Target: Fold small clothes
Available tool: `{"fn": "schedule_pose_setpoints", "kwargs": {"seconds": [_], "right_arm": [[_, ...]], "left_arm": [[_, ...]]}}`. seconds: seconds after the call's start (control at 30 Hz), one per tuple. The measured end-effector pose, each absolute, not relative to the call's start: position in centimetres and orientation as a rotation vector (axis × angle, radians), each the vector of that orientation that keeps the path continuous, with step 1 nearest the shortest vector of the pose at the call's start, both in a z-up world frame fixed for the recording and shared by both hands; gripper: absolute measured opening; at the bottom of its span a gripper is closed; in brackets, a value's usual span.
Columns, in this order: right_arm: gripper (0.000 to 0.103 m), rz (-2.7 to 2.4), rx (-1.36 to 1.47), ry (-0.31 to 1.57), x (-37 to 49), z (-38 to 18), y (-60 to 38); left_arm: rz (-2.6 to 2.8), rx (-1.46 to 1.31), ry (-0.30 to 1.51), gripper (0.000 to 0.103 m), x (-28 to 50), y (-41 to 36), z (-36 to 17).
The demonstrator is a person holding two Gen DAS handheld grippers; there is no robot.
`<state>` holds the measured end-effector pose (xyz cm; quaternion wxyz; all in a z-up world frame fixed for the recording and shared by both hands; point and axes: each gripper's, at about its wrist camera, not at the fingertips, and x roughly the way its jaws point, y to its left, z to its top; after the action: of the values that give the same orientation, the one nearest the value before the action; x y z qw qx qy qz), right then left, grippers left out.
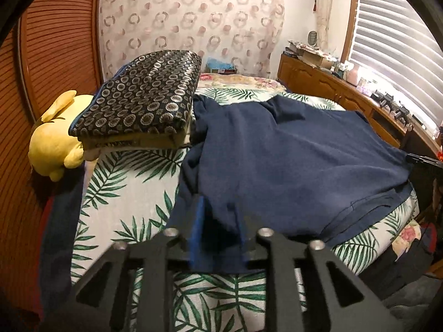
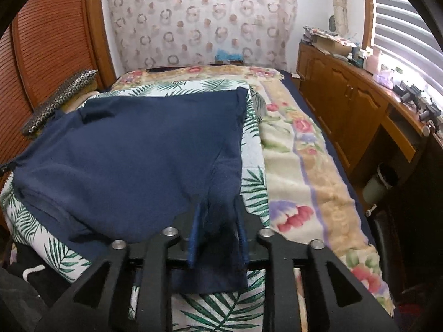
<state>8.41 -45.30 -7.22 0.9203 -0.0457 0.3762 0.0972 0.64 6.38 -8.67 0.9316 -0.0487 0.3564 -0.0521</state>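
The navy garment [image 1: 290,155] lies spread over the palm-leaf sheet [image 1: 130,193] on the bed, its near hem lifted at two corners. At the far left a yellow plush toy [image 1: 52,144] sits against the slatted wooden door [image 1: 55,49], and a dark ring-patterned cushion [image 1: 144,99] rests partly on it, its right edge just beside the garment's bunched left side. Between the cushion and the near edge of the bed, a strip of bare sheet stays open on the garment's left.

The left gripper [image 1: 218,227] is closed down on the garment's near-left corner; cloth fills the narrow gap between its blue pads and hangs below them. The garment's far edge shows a small folded flap [image 1: 288,110] near the middle. In the right wrist view, the right gripper [image 2: 218,221] is pinched on the near-right corner in the same way, with a dark fold of cloth drooping beneath it.

The garment's right edge [image 2: 241,127] runs straight toward the far side, with a thin band of sheet beside it. Further right, a floral blanket [image 2: 301,166] covers the rest of the bed up to its right edge. Beyond a narrow floor gap stands a wooden cabinet [image 2: 340,105] cluttered on top, under slatted window blinds [image 2: 401,22]. A patterned curtain [image 2: 199,22] hangs at the far wall.
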Motion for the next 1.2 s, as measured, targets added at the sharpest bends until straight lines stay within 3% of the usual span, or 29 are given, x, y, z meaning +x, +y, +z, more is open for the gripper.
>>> {"fn": "schedule_pose_setpoints", "kwargs": {"seconds": [0.3,1.0,1.2], "right_arm": [[0.038,0.216,-0.146,0.729,8.9,-5.9,-43.4],[0.041,0.387,-0.195,0.829,12.3,-11.7,-34.2],[0.044,0.379,-0.201,0.772,11.5,-12.4,-34.1]], "left_arm": [[-0.103,-0.124,0.750,0.062,1.0,7.7,-9.0],[-0.053,-0.129,0.812,0.062,3.9,8.6,-11.3],[-0.074,-0.184,0.842,0.062,4.1,9.1,-12.5]]}}
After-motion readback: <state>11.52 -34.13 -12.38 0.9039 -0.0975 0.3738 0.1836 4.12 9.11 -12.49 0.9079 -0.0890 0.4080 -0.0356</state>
